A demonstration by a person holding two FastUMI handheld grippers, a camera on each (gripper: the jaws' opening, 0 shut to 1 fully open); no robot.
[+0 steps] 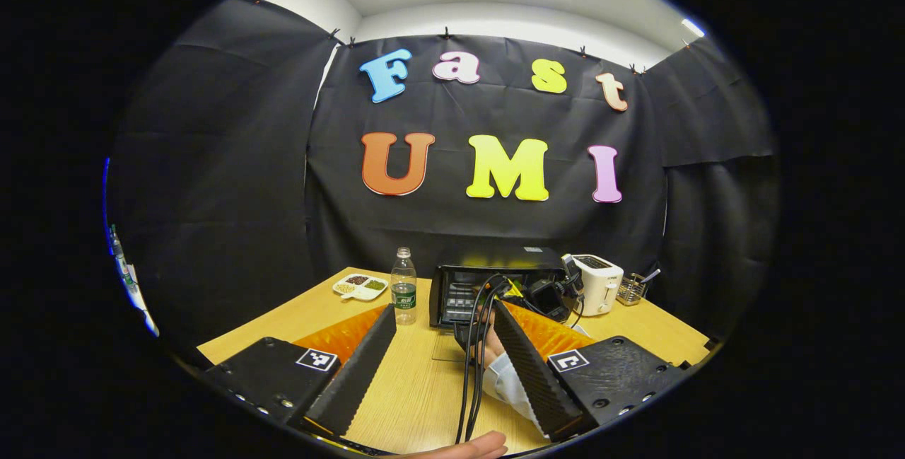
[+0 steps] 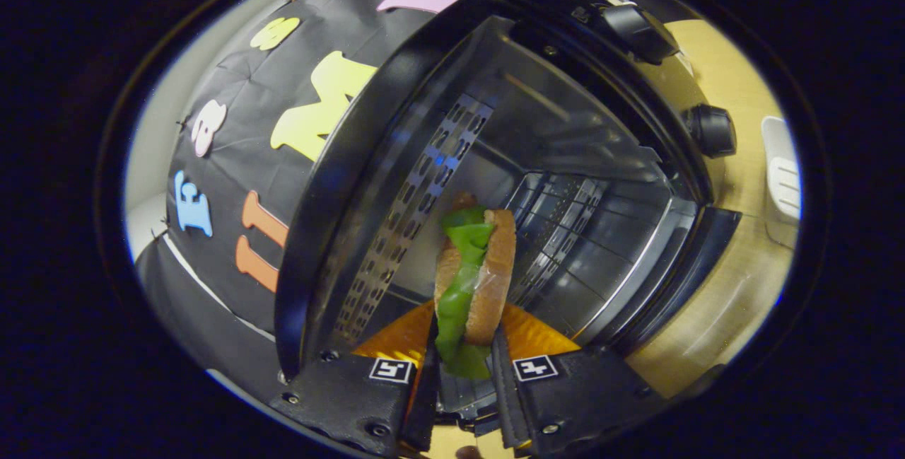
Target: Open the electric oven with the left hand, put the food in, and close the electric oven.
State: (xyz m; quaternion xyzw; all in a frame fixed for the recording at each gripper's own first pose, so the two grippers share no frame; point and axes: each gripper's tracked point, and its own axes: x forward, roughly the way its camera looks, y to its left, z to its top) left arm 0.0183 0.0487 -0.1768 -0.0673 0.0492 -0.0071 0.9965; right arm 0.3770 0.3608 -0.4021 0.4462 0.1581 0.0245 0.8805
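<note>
The left gripper view looks from low over the near end of the wooden table (image 1: 417, 381), level and facing the booth's back wall, with the electric oven (image 1: 495, 289) well ahead across the tabletop. The right gripper view sits right at the mouth of that electric oven (image 2: 565, 183), rolled hard to one side so the table (image 2: 735, 282) runs up the right edge, and it faces into the open cavity from very near. Both views share the oven, the tabletop and the back wall, one from afar and one close up
</note>
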